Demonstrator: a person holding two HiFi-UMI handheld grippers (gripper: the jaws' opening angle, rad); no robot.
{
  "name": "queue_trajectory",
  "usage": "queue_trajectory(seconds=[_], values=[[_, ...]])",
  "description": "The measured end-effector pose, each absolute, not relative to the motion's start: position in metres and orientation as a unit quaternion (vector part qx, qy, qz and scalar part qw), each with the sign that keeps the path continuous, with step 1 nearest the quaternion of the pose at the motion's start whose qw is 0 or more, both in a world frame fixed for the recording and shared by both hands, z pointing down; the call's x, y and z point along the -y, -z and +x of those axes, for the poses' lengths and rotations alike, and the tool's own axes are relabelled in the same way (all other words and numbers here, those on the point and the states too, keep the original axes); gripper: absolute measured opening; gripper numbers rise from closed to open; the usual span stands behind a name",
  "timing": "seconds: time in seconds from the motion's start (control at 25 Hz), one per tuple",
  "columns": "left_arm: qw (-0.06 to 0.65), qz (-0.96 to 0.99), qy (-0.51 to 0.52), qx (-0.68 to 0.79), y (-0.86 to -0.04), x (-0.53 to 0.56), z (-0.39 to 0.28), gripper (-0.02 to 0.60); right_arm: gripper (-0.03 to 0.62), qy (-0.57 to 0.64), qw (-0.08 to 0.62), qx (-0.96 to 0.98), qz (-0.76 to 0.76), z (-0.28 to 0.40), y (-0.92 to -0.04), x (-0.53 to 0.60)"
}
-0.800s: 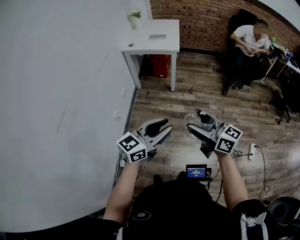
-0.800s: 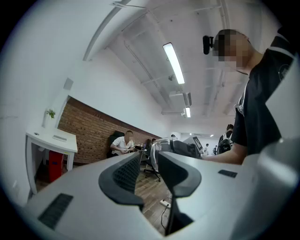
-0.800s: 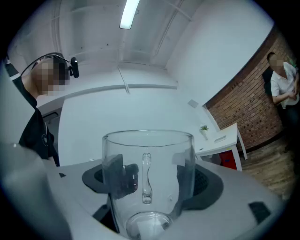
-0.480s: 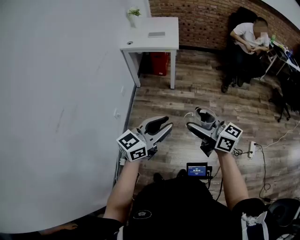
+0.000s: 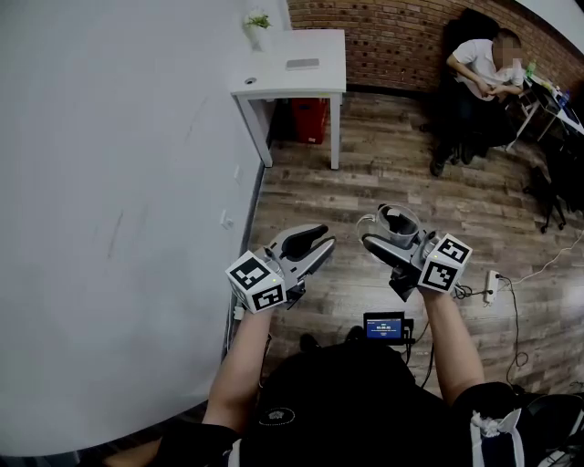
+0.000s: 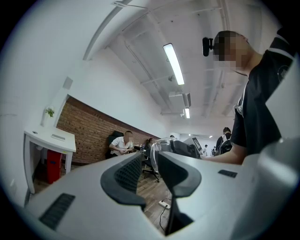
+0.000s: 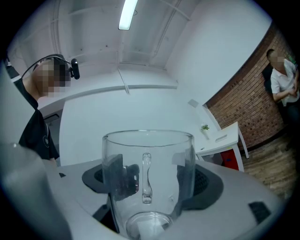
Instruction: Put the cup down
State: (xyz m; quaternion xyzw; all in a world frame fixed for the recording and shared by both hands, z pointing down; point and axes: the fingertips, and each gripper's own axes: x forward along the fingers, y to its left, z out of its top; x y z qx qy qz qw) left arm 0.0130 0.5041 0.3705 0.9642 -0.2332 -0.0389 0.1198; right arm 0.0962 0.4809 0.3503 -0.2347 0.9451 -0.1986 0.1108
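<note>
A clear glass cup [image 5: 398, 222] with a handle is held upright in mid-air over the wooden floor, with my right gripper [image 5: 392, 233] shut on it. In the right gripper view the cup [image 7: 147, 159] fills the space between the dark pads [image 7: 206, 185], which press on its two sides, handle facing the camera. My left gripper [image 5: 313, 248] hangs level beside it on the left, apart from the cup, with nothing in it. In the left gripper view its jaws [image 6: 149, 157] stand a narrow gap apart, and the cup [image 6: 161, 144] shows beyond them.
A big white wall [image 5: 119, 182] runs along the left. Far ahead stands a white table [image 5: 301, 77] with a small plant [image 5: 256, 22] and a red bin [image 5: 310, 119] beneath. A person sits at the back right [image 5: 479, 77]. A power strip [image 5: 486, 287] and cables lie on the floor.
Almost nothing: both grippers keep their height and spacing, and the cup stays gripped. The view has drifted slightly.
</note>
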Motion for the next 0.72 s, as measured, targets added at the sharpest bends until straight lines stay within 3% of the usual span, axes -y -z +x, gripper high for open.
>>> queue_trajectory(seconds=[0.72], values=[[0.119,0.966,0.039,0.227,-0.3745,-0.5011,0.0126,0.115,0.416,0.201,0.107,-0.946,-0.233,0.0947,-0.3569,-0.4808]])
